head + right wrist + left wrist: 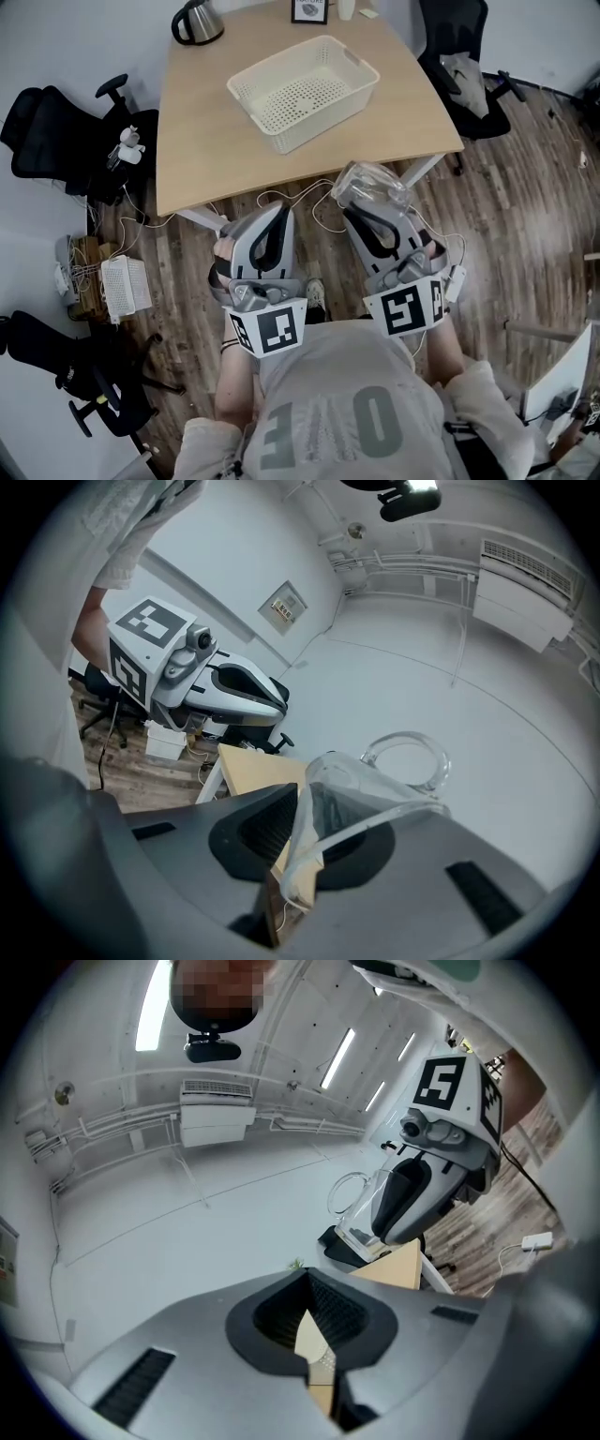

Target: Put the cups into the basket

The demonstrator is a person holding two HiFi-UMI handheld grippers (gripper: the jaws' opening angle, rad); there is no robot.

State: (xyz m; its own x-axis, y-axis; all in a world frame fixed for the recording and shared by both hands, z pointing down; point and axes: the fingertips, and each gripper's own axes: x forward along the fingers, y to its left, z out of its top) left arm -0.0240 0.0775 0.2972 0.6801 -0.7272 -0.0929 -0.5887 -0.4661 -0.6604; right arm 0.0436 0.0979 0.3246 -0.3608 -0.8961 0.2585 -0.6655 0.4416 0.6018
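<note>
Jaws of the right gripper pinch the thin wall of a clear glass cup, whose round handle stands up past the tips. Those of the left gripper are pressed together with only a sliver of a gap and nothing in it.

Both grippers hang on the person's side of the basket, short of the counter and above the wooden floor, the left one beside the right and slightly apart from it. The cup sits just off the counter's near edge, in line with the basket's right end.

The basket lies skewed on the counter, mouth up, and its perforated bottom shows across its whole width. Bare counter runs all round it: a wide band to its left, a narrower one between it and the near edge, another to its right.

Beyond the basket and to its left, a kettle stands at the far corner. Straight beyond it, a small picture frame sits at the far edge. Black office chairs flank the counter on both sides.
</note>
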